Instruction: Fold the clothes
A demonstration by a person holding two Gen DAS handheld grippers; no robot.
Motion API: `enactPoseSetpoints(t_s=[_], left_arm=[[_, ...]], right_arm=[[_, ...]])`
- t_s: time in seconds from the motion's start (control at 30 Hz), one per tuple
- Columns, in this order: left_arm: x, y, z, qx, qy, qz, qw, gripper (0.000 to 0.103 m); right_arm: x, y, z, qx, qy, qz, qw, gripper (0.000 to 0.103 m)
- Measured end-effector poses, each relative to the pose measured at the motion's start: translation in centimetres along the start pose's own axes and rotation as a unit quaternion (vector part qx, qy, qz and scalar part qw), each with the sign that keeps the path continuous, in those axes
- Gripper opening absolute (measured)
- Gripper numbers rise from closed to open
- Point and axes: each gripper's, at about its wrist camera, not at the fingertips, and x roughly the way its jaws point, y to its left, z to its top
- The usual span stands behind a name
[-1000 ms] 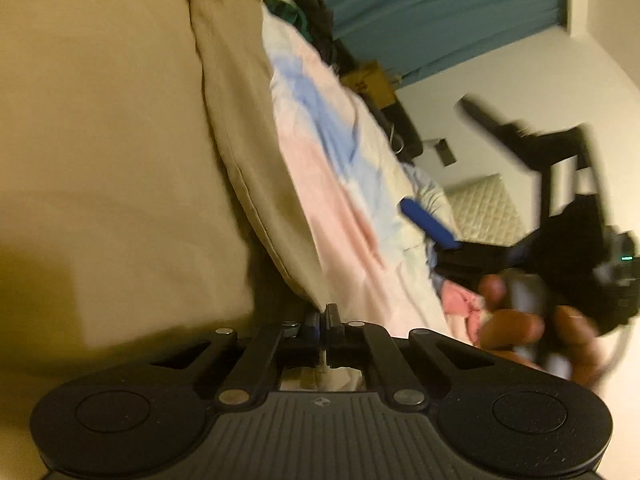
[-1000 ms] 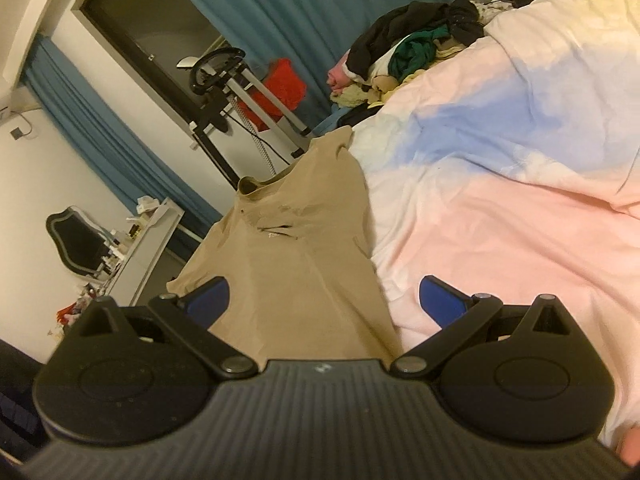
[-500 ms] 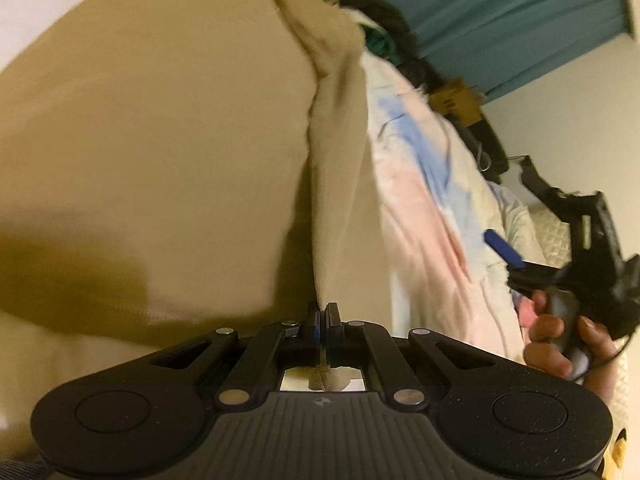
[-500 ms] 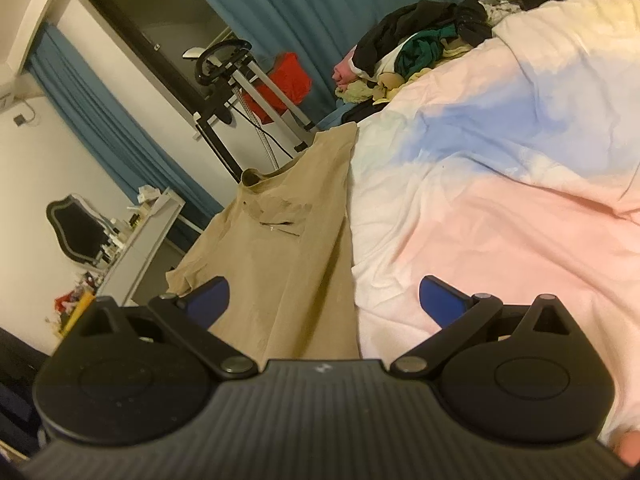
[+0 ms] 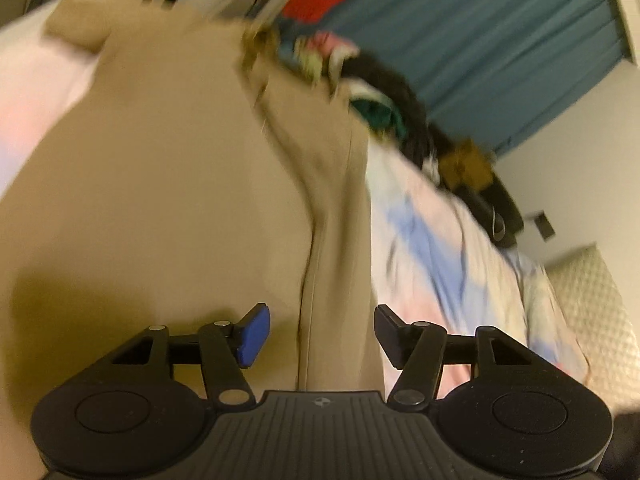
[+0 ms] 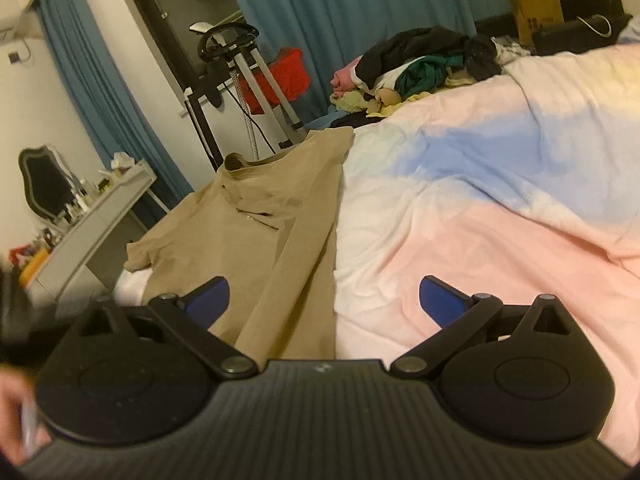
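Both grippers (image 5: 320,334) (image 6: 324,300): black ribbed bodies, round hubs, silver pivot screws, blue pads.

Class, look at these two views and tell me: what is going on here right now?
A person holding tongs in each hand is folding a tan shirt on a bed with a pastel duvet. One side of the shirt is already folded over lengthwise. The left tongs are opening, with the folded edge lying between the pads but not pinched. The right tongs are open above the shirt's edge, holding nothing. A pile of clothes waits at the far end of the bed.
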Motion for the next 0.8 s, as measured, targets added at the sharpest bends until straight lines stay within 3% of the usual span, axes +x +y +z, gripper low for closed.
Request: enactPoseSetpoints(t_s=[0.13,0.27,0.4,0.43,0.47,0.53,0.6,0.7,0.8], left_arm=[[6.1,0.3,4.4,-0.008,-0.049,0.018,0.9986,0.064],[11.2,2.2,7.2,-0.040,-0.066,0.032,0.9965,0.063],[15.3,2.9,8.9,-0.029,-0.077,0.072,0.9940,0.058],[16.1,2.8,9.3,-0.029,-0.082,0.079,0.9931,0.049],[16.6,2.9,9.7,-0.026,-0.080,0.083,0.9930,0.024],[17.4,3.0,10.6,-0.019,-0.076,0.088,0.9930,0.003],[17.4,2.5,11.8,0.011,-0.079,0.104,0.9914,0.003],[17.0,0.7,13.5,0.080,-0.119,0.155,0.9776,0.003],[16.8,0.1,13.9,0.106,-0.106,0.172,0.9736,0.006]], right_arm=[[2.1,0.0,-0.1,-0.011,0.003,-0.016,1.000,0.103],[4.9,-0.6,0.2,-0.002,0.013,-0.022,1.000,0.103],[7.8,-1.8,0.2,0.013,0.029,-0.032,0.999,0.103],[8.4,-2.2,0.2,0.020,0.034,-0.034,0.999,0.103],[8.9,-2.7,0.2,0.030,0.038,-0.035,0.998,0.103],[9.5,-3.3,0.1,0.043,0.038,-0.037,0.998,0.103],[10.0,-3.7,0.0,0.049,0.036,-0.040,0.997,0.103],[10.7,-3.8,-0.1,0.047,0.033,-0.041,0.998,0.103],[10.8,-3.7,-0.2,0.036,0.029,-0.041,0.998,0.103]])
